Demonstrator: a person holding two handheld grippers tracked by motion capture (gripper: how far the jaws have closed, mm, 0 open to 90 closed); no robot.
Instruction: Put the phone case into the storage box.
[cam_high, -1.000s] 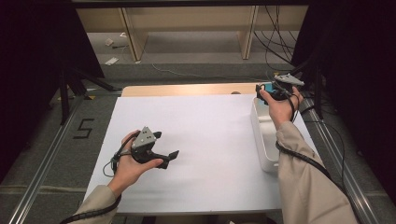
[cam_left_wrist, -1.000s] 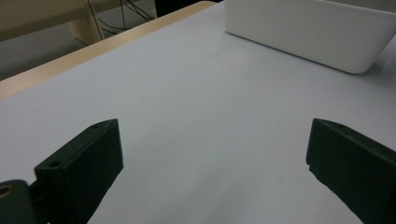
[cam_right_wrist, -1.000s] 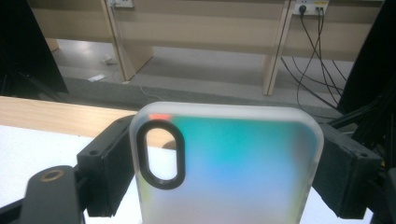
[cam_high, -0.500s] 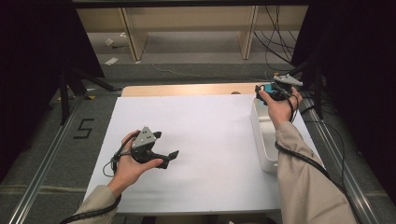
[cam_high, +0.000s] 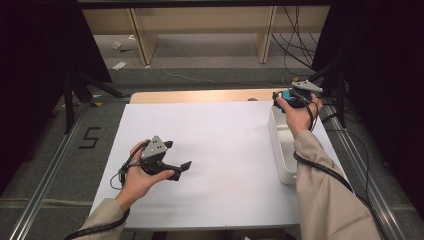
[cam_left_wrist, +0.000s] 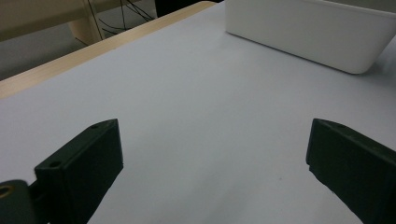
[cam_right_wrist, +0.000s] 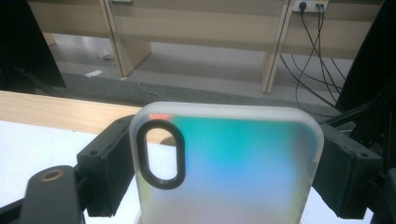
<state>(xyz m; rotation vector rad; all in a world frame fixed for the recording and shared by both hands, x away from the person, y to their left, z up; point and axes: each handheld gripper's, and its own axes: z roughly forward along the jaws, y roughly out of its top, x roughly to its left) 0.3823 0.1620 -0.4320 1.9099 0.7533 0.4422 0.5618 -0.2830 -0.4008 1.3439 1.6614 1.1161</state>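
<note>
A translucent phone case (cam_right_wrist: 243, 168) with a teal-blue tint and a black-ringed camera cut-out stands upright between the jaws of my right gripper (cam_right_wrist: 219, 140), which is shut on its two long sides. From above, that gripper (cam_high: 281, 98) holds the case (cam_high: 288, 94) over the far end of a white bin (cam_high: 280, 150) at the table's right edge. My left gripper (cam_high: 177, 156) rests low over the white sheet at the front left. Its jaws stand wide open (cam_left_wrist: 215, 154) with only bare sheet between them.
A white sheet (cam_high: 225, 140) covers the table, with a strip of wood (cam_high: 200, 96) showing along its far edge. The bin's side wall (cam_left_wrist: 303, 32) lies ahead of the left gripper. Past the table are a wooden shelf frame, floor cables and dark stands.
</note>
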